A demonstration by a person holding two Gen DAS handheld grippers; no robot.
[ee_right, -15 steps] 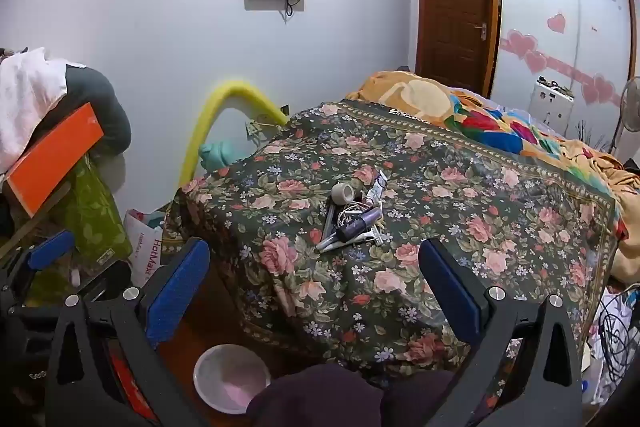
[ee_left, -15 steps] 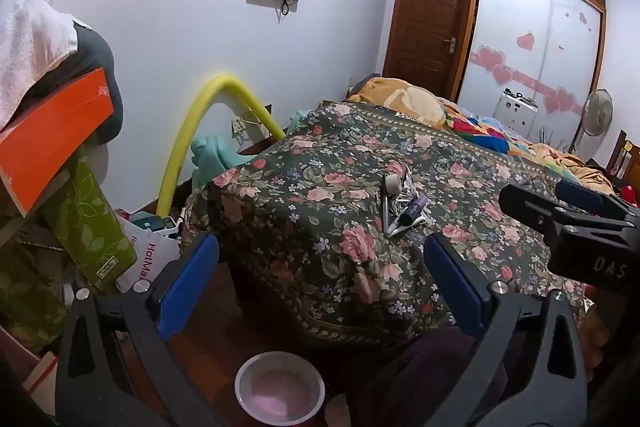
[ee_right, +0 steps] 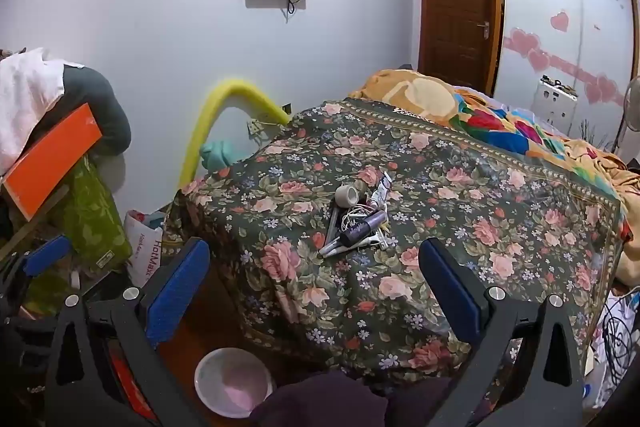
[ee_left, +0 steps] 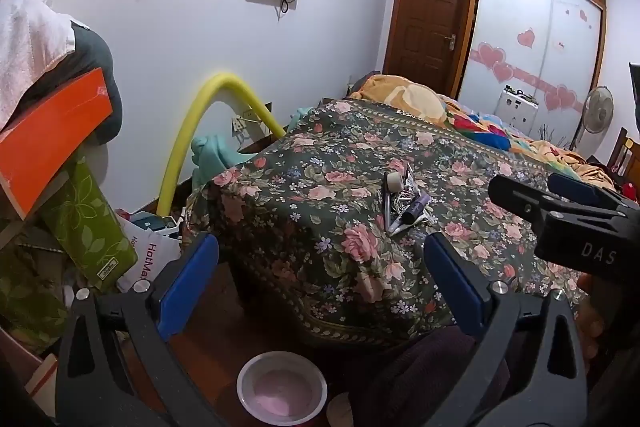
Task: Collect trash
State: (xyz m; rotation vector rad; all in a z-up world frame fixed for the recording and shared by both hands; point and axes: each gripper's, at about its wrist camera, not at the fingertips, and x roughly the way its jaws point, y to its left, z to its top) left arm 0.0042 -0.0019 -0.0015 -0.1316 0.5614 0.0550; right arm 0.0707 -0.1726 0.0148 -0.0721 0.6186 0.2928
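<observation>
The likeliest slip, as I judge it, is a grab that takes too much or too little: the small heap of trash (ee_right: 356, 223) is a tangle, with a purple cylindrical tube (ee_right: 365, 225) lying across thin white cords (ee_right: 352, 215), grey pen-like sticks (ee_right: 333, 223) and a crumpled printed wrapper (ee_right: 382, 187), plus a beige roll of tape (ee_right: 346, 195) at its 11 o'clock edge. Closing on one piece could drag the cords and scatter the rest over the dark floral bedspread (ee_right: 460, 227), which is soft and loose, so the jaws may also pinch cloth and pull the cover. A dropped piece might roll off the bed's near edge and miss the white round plastic bowl with a pink bottom (ee_right: 232, 383) on the floor below, at about 7 o'clock from the heap.

The right gripper (ee_right: 316, 283) has its blue-padded jaws spread wide with nothing between them; the heap sits on the bed just beyond them, near 12 o'clock, slightly right of centre. The left gripper (ee_left: 320, 287) is likewise fully released and empty; from it the heap (ee_left: 404, 203) lies further off, near 1 o'clock. The two grippers are close side by side, so reaching together for the same small pile risks a clash.
</observation>
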